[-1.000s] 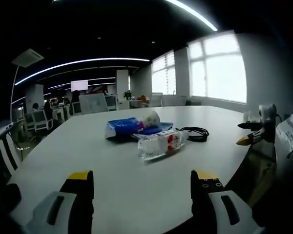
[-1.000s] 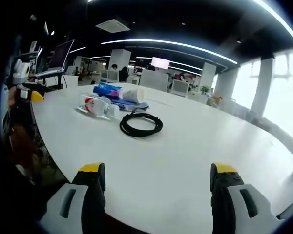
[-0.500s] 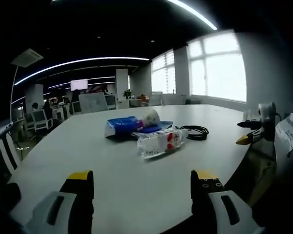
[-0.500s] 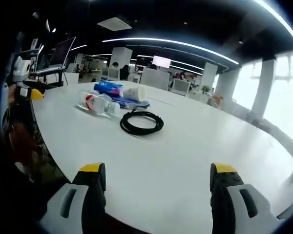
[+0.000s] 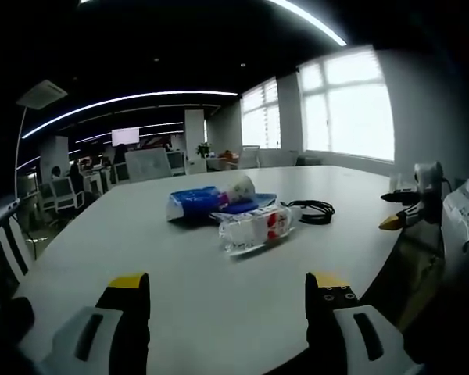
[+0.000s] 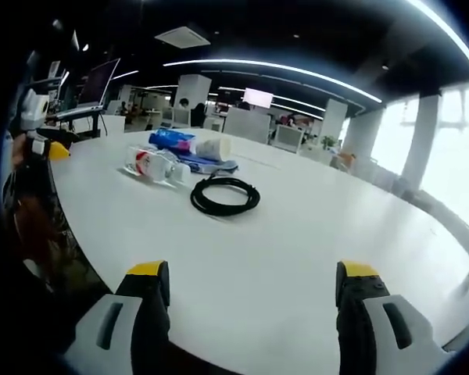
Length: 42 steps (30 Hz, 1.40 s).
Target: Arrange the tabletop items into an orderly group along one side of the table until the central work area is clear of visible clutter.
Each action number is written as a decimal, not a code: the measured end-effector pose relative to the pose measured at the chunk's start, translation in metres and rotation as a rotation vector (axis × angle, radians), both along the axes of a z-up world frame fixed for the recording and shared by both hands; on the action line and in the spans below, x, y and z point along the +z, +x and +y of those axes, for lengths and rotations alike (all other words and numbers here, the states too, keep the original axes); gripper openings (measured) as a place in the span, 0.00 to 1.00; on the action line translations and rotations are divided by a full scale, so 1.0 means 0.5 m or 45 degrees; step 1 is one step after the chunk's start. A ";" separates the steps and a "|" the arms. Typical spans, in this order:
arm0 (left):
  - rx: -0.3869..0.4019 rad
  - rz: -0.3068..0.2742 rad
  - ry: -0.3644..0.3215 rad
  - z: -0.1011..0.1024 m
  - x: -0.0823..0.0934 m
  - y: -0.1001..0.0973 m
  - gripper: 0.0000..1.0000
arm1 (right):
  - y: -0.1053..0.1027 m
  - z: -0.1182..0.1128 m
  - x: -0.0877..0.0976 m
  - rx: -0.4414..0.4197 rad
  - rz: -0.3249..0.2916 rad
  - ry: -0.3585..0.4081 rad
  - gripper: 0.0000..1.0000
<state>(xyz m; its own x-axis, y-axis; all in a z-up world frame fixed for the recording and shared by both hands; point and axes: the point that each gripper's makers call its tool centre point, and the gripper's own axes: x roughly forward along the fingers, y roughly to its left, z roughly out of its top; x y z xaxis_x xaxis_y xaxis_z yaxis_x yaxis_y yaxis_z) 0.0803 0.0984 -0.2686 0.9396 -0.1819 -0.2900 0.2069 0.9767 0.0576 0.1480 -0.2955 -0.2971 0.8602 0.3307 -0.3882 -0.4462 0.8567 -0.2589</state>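
Observation:
A clear plastic bottle [image 5: 258, 226] with a red label lies on its side on the white table [image 5: 180, 273]. Behind it lie a blue packet [image 5: 194, 202], a pale cup [image 5: 241, 189] on its side and a coiled black cable [image 5: 313, 212]. My left gripper [image 5: 228, 285] stands open at the table's near edge, well short of them. In the right gripper view the cable [image 6: 224, 195] lies nearest, with the bottle [image 6: 158, 166], blue packet [image 6: 170, 141] and cup [image 6: 213, 148] beyond. My right gripper [image 6: 252, 275] is open over bare table [image 6: 297, 234].
The other gripper [image 5: 413, 205] enters the left gripper view at the right edge, and the left one [image 6: 39, 125] shows at the left of the right gripper view. Office desks, chairs and monitors [image 5: 144, 162] stand beyond the table. Bright windows [image 5: 348, 117] line one wall.

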 end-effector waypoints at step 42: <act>-0.063 -0.072 0.083 -0.057 0.040 0.058 0.78 | -0.012 0.017 -0.007 0.046 0.018 0.019 0.85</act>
